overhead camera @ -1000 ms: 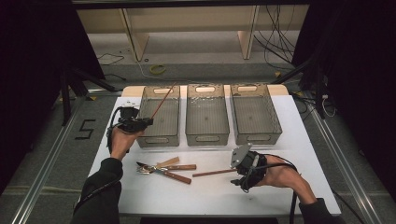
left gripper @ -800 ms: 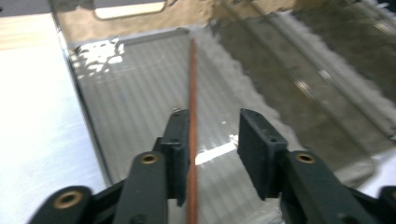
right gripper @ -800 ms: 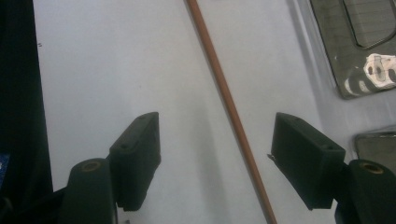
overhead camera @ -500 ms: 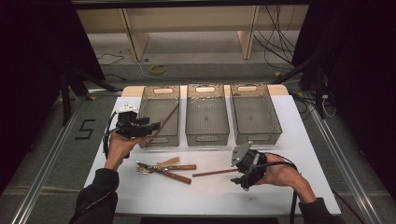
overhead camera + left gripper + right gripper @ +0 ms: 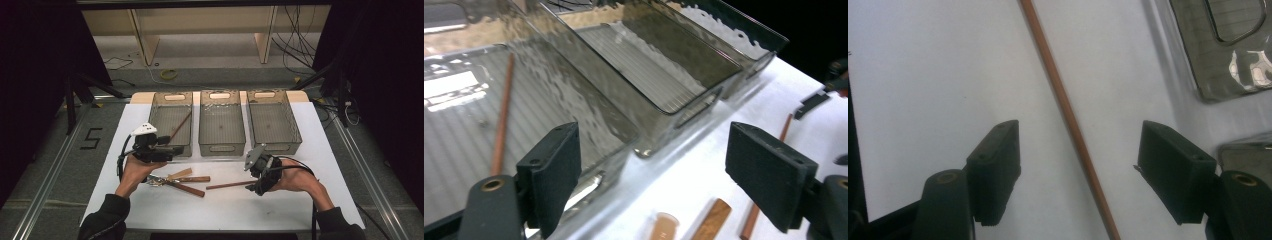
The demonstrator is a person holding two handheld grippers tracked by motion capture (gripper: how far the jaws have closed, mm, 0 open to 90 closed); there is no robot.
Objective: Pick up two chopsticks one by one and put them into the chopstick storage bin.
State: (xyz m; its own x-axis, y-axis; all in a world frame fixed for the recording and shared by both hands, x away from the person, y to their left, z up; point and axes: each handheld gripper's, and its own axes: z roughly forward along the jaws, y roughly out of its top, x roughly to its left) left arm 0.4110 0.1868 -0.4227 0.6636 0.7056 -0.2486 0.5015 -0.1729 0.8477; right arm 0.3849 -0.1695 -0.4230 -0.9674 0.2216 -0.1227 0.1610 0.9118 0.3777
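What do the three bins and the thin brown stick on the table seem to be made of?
The bins look like smoky clear plastic: you see through the walls, and they show wavy glints and a ribbed floor. The thin brown stick on the white table looks like wood with a smooth matte finish, perhaps a chopstick; its even brown colour leaves coated plastic possible.

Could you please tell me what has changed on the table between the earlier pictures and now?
The left gripper has just opened, letting the chopstick drop into the left bin, and drawn back toward the person. The right gripper stayed open over the second chopstick; the cutlery pile is unmoved.
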